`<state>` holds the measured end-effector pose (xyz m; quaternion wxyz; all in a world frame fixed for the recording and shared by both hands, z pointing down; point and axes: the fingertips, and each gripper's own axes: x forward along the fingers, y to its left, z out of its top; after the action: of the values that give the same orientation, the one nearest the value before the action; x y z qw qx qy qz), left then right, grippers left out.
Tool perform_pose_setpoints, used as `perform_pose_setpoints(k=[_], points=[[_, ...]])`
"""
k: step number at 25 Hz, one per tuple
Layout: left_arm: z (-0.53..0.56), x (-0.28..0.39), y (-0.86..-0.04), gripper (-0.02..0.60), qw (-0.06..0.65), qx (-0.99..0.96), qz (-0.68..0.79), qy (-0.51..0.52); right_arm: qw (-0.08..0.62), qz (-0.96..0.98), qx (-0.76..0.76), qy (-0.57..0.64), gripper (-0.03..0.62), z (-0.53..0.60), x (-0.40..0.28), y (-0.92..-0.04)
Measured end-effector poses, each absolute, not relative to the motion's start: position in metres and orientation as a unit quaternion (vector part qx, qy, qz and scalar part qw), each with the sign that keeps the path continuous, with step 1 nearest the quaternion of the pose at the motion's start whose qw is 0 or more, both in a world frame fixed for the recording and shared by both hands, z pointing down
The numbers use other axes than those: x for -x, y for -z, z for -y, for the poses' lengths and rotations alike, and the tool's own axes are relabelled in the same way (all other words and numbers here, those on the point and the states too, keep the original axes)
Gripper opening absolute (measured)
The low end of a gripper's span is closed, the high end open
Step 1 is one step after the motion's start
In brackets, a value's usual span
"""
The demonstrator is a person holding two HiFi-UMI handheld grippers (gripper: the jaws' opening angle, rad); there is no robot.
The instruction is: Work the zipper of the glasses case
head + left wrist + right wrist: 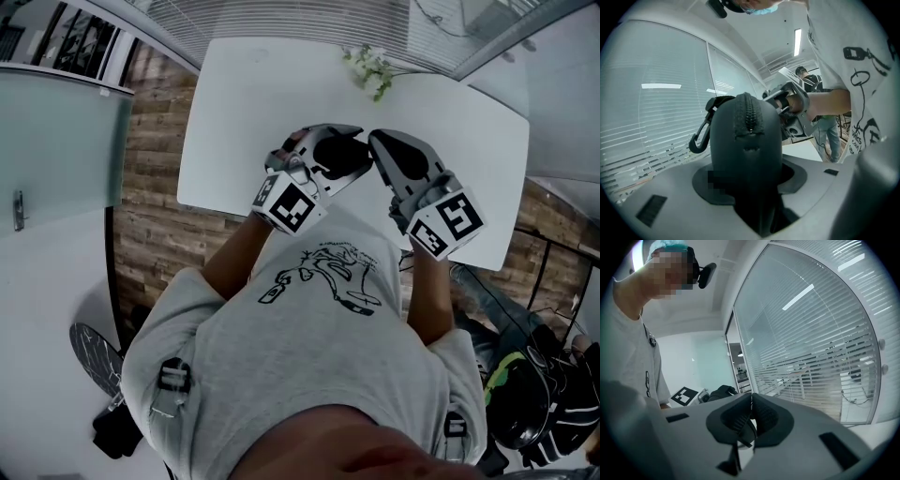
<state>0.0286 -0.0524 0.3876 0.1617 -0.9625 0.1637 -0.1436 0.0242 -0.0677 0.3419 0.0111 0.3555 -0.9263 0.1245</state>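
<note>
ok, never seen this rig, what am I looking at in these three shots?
No robot: a person in a grey printed T-shirt holds a two-jaw tool in each hand, each with a marker cube. The head view looks down at a white table with a small green sprig. The other two cameras ride on the tools. The left tool clamps a dark grey zipped glasses case with a black clip. The right tool has its jaws together, off the case.

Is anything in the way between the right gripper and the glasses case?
Nothing visible. The glasses case is clamped in the left gripper; the right gripper, jaws shut, is close beside it, with no object between.
</note>
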Motion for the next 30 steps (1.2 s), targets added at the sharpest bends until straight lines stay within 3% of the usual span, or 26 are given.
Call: perform_pose_setpoints(k=[30], points=[[0.051, -0.042, -0.357, 0.229, 0.164, 0.979, -0.112, 0.041, -0.015, 0.938, -0.295, -0.181, 0.009, 0.08, -0.035, -0.354]])
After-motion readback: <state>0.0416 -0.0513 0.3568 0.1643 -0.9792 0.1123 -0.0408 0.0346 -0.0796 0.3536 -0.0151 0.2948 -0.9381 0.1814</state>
